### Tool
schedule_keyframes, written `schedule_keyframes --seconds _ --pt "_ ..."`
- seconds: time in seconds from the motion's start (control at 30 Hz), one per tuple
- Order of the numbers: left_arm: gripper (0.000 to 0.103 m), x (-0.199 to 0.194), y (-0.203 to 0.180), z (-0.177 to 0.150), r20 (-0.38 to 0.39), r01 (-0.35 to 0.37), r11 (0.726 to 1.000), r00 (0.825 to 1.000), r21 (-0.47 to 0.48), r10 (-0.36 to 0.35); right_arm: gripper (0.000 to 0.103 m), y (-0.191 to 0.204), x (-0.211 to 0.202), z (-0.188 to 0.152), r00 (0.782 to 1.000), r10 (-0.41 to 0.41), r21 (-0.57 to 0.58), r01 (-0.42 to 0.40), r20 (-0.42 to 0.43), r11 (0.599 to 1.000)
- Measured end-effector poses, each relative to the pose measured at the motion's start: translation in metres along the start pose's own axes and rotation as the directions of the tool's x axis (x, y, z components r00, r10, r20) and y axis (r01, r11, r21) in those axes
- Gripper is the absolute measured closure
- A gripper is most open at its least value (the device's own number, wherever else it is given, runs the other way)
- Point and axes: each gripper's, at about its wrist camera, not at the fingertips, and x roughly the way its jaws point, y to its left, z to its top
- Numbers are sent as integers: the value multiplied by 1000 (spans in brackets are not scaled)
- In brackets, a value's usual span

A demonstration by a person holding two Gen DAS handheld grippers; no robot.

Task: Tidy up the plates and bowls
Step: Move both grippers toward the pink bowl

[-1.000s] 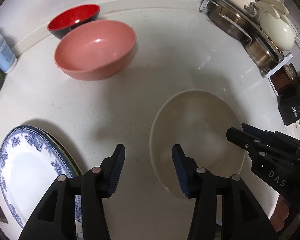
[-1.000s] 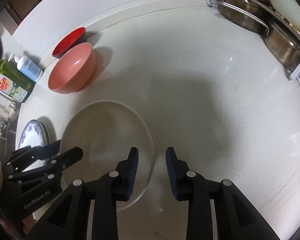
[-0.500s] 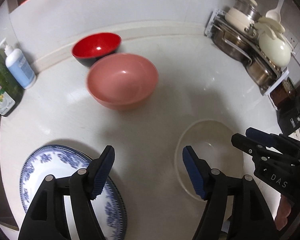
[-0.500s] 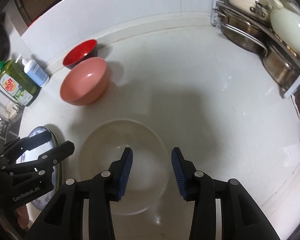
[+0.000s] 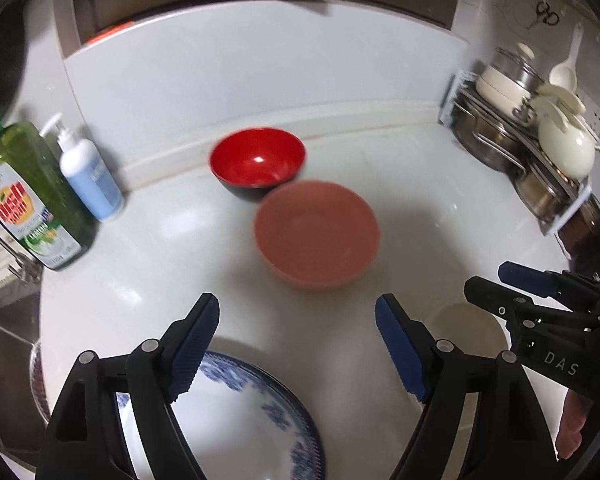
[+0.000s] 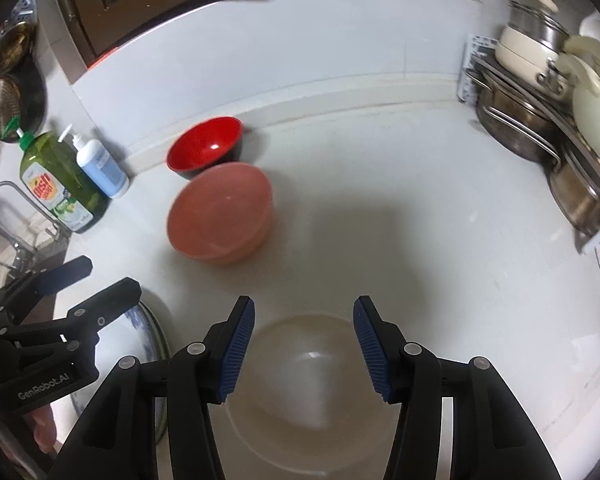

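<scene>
Cream bowl (image 6: pixel 312 392) released mid-counter | both my grippers' jaws have just been opening, empty | next: fetch pink bowl (image 5: pixel 318 234) for nesting.

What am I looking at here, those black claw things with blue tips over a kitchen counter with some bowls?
They are two hand-held grippers, one in each of a person's hands, not robot arms. Each carries a wide-angle camera looking along its two fingers, so one picture comes from the left gripper and the other from the right gripper. Each gripper also shows at the edge of the other's picture.

On the white counter stand a red bowl and, right in front of it, a pink bowl. Nearer lie a cream bowl under the right gripper and a blue-patterned plate under the left. Two soap bottles stand at the left, and a rack of pots at the right.

Nothing is held: both grippers' jaws have just been opening and stand apart with nothing between them.
</scene>
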Motion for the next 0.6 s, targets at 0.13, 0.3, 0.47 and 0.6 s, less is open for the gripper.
schedule_keyframes --seconds 0.13,0.3,0.47,0.6 --pt "23 4 10 14 11 -23 1000 1000 0 23 50 8 10 15 1000 23 2 -23 -7 1000" --pt "23 14 28 27 6 -41 999 999 -8 41 50 20 22 32 1000 9 -24 -10 -4 1000" --pt "23 32 40 41 -9 -57 998 998 -1 57 50 31 37 49 1000 1 -34 -1 -6 999" --pt "23 50 45 51 -28 -64 998 998 9 64 50 35 55 62 1000 -2 -31 1 -27 1000"
